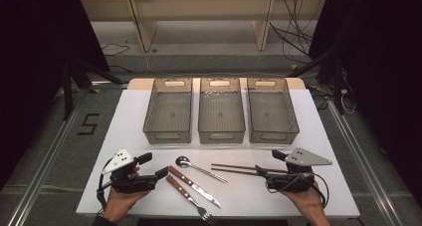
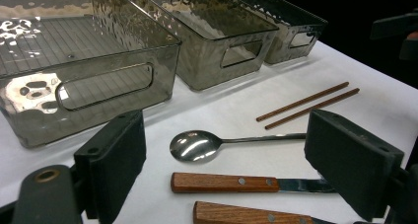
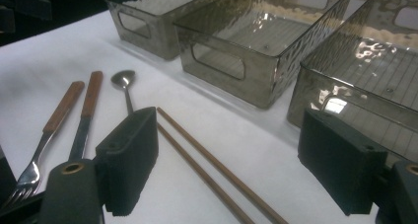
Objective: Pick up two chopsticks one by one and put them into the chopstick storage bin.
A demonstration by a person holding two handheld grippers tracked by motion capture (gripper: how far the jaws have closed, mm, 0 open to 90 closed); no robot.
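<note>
On the white table lie a steel spoon, a wood-handled knife, a wood-handled fork and a pair of brown chopsticks. My left gripper rests open at the front left, pointing right at the cutlery. In the left gripper view its jaws frame the spoon and the knife handle. My right gripper is open at the front right, just beyond the chopsticks' ends. In the right gripper view the chopsticks run between its jaws. Neither holds anything.
Three smoky clear bins stand side by side behind the cutlery: left, middle, right. All three hold nothing. Floor rails flank the table, and cables lie on the floor behind it.
</note>
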